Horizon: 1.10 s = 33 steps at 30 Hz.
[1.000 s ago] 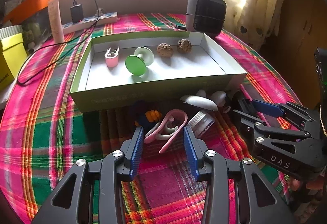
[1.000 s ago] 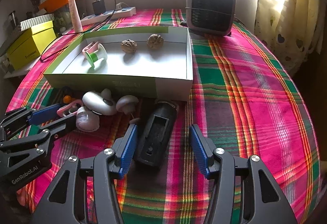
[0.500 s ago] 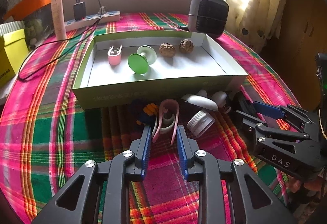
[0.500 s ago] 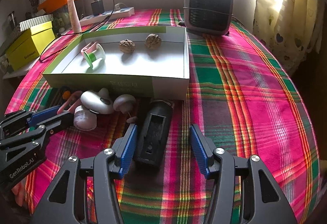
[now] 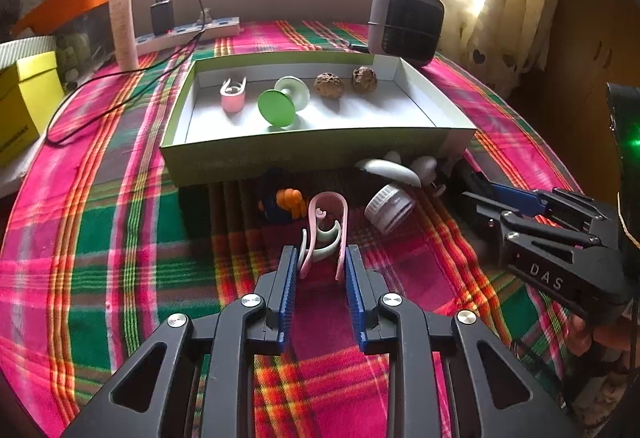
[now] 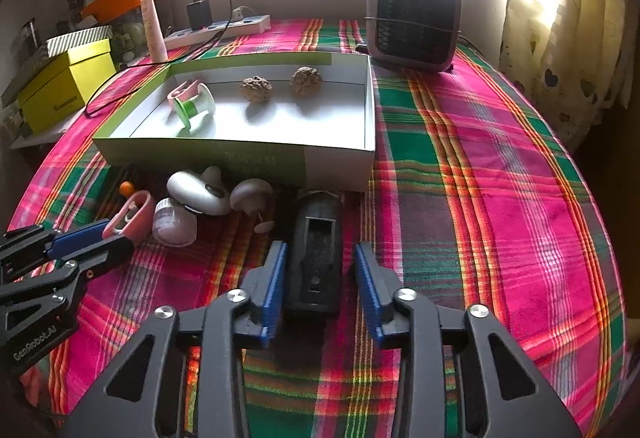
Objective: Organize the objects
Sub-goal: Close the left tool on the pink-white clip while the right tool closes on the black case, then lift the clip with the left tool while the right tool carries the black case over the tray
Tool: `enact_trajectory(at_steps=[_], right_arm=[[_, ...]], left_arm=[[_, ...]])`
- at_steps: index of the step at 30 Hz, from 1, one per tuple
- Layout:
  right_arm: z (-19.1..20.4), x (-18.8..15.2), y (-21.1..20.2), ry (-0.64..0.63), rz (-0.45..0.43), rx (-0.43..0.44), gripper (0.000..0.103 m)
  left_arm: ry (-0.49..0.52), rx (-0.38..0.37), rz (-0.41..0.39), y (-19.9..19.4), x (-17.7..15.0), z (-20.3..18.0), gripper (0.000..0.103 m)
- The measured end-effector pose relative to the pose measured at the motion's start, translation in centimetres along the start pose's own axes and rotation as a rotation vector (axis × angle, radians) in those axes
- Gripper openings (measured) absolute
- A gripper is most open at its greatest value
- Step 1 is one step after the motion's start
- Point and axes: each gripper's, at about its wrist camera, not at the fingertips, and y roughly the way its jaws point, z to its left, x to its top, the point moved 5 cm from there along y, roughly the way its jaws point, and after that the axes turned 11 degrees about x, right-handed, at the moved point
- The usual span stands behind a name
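The plaid tablecloth [image 6: 500,166] in pink, green and red covered the whole work surface. On it stood a shallow open box [image 5: 304,158] with green outer walls and a white interior. A small grey fan heater [image 6: 414,26] stood just behind the box's far right corner.

The box held four items along its far half: a pink clip [image 5: 233,94], a green-and-white spool [image 5: 282,104] lying on its side, and two walnuts [image 5: 329,86] [image 5: 364,79] set apart from each other.

In front of the box's near wall lay a loose cluster. A black rectangular device [image 6: 316,254] lay lengthwise between the fingers of the right gripper [image 6: 320,270]; its jaws stood moderately apart, one on each side of the device, with gaps visible on both sides. Left of it lay a white oval gadget [image 6: 200,192], a white mushroom-shaped piece [image 6: 250,194] and a small white jar [image 5: 390,206] on its side. A dark blue and orange toy [image 5: 282,202] lay just beside the box wall.

The left gripper [image 5: 320,272] was closed narrowly on a pink U-shaped clip [image 5: 326,228]; both blue pads [image 5: 289,278] touched the clip's leg ends, and its bend pointed toward the box. Whether the clip was lifted off the cloth cannot be told.
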Motion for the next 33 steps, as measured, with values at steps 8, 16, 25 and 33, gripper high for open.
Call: enact_trajectory(at_steps=[8,16,25,33], right_arm=[[0.2,-0.8,-0.7,-0.019,0.001,0.022,0.029],[0.4,-2.0,-1.7,-0.035,0.011,0.049,0.029],[0.7,-2.7,-2.2,-0.05,0.019,0.054,0.029],[0.9,-2.6,-2.1,-0.078,0.02,0.035,0.029]], left_arm=[[-0.004,0.004,0.002,-0.6,-0.6,0.4,0.022],[-0.001,0.014,0.003,-1.1,-1.4,0.8,0.022],[0.007,0.002,0.005,-1.2,-1.6,0.8,0.022],[0.027,0.001,-0.002,-0.7,-1.0,0.5,0.038]])
